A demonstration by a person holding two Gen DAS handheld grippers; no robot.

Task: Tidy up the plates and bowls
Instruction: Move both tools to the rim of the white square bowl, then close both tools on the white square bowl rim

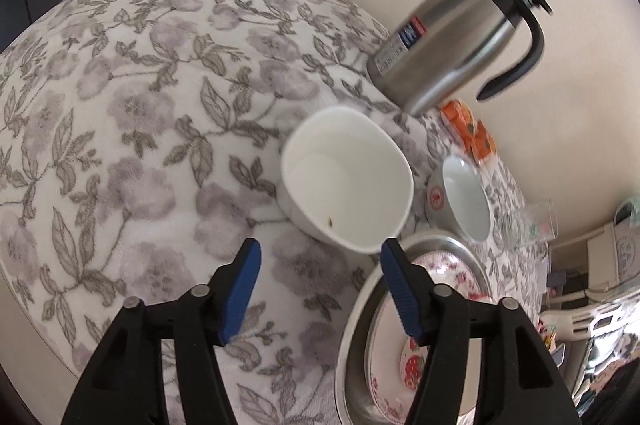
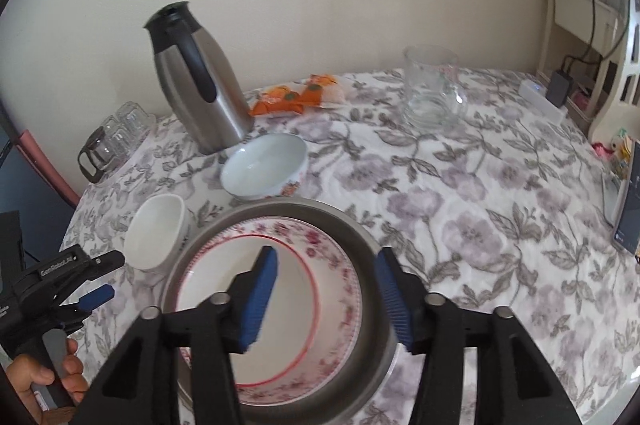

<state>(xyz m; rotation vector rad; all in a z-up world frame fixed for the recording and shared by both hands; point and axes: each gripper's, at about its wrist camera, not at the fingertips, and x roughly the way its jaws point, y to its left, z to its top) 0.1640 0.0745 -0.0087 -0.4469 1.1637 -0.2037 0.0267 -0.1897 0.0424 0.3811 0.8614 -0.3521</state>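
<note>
The left gripper (image 1: 320,257) is held with its jaws apart and empty, aimed at the white square bowl (image 1: 346,181) at twelve o'clock, seemingly for pickup. The right gripper (image 2: 326,265), likewise spread and empty, hovers over the floral plate (image 2: 316,289) nested in the metal basin (image 2: 368,241). The round bowl (image 2: 264,165) stands at eleven o'clock beside the thermos (image 2: 200,77). "GenRobot.AI" is read on the left tool.

In the right wrist view, a floral-rimmed white plate (image 2: 280,309) lies in a grey metal basin (image 2: 362,229) at lower centre, a plain white square bowl (image 2: 154,231) touching its left, a round white bowl (image 2: 264,167) behind, the steel thermos jug (image 2: 200,81) farther back.
</note>
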